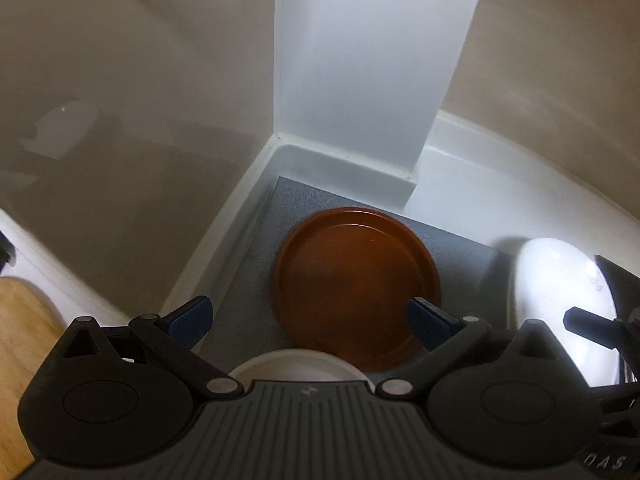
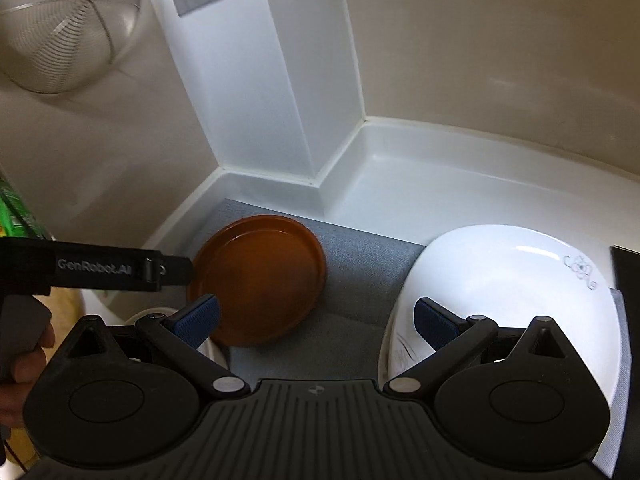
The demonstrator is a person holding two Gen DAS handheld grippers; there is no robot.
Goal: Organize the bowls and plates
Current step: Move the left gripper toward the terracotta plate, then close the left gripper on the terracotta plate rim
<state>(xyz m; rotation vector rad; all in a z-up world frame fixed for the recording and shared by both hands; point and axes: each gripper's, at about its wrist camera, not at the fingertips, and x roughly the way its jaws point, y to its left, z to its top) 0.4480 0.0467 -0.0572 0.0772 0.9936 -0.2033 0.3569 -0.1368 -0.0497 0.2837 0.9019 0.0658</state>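
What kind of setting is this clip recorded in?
Most likely a home kitchen counter corner. A brown plate and a white plate lie on a grey mat on a white countertop, a wire mesh strainer hangs on the wall, and a wooden cutting board sits at the left.

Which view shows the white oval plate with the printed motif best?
Right wrist view: the white oval plate shows nearly whole on the grey mat, with its printed motif legible near the rim. The left wrist view catches only a glare-washed sliver at the right edge, partly behind the right hand-held gripper.
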